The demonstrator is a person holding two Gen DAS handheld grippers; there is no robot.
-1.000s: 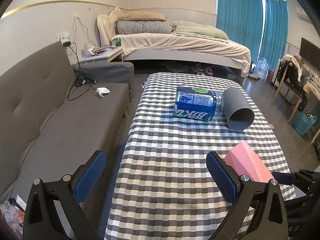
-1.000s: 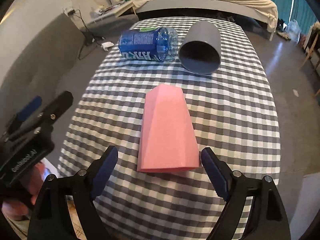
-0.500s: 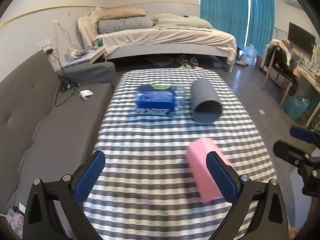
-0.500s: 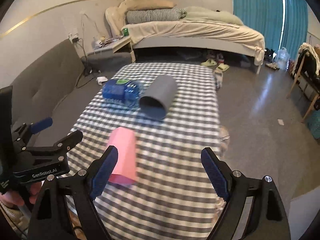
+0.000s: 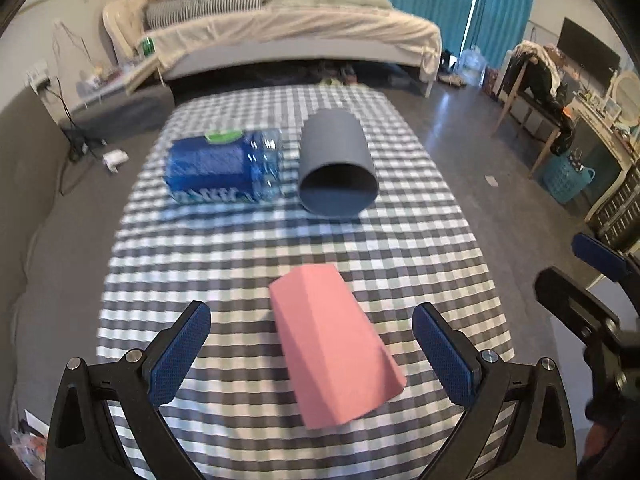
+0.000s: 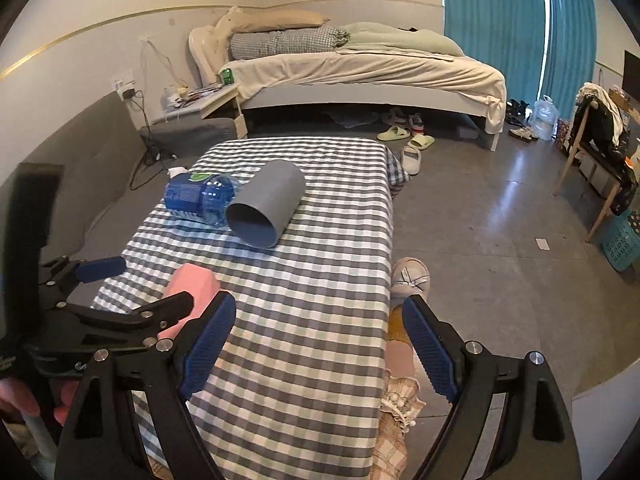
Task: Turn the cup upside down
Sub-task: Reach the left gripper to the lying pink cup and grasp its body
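Note:
A pink faceted cup (image 5: 334,344) lies on its side on the checked tablecloth (image 5: 224,248), its wide end toward me. My left gripper (image 5: 312,354) is open and its fingers stand on either side of the cup without touching it. In the right wrist view the pink cup (image 6: 191,292) is partly hidden behind the left gripper (image 6: 132,292). My right gripper (image 6: 318,346) is open and empty, off the table's right front edge. It also shows at the right edge of the left wrist view (image 5: 580,280).
A grey cup (image 5: 338,168) lies on its side, mouth toward me, next to a blue-labelled water bottle (image 5: 224,170) on the far half of the table. A grey sofa (image 5: 36,208) runs along the left. A bed (image 6: 360,72) stands behind. Slippers (image 6: 410,148) lie on the floor.
My left gripper has swung right and come down over the pink cup, which now sits between its fingers. My right gripper has pulled away from the cup to the table's right side.

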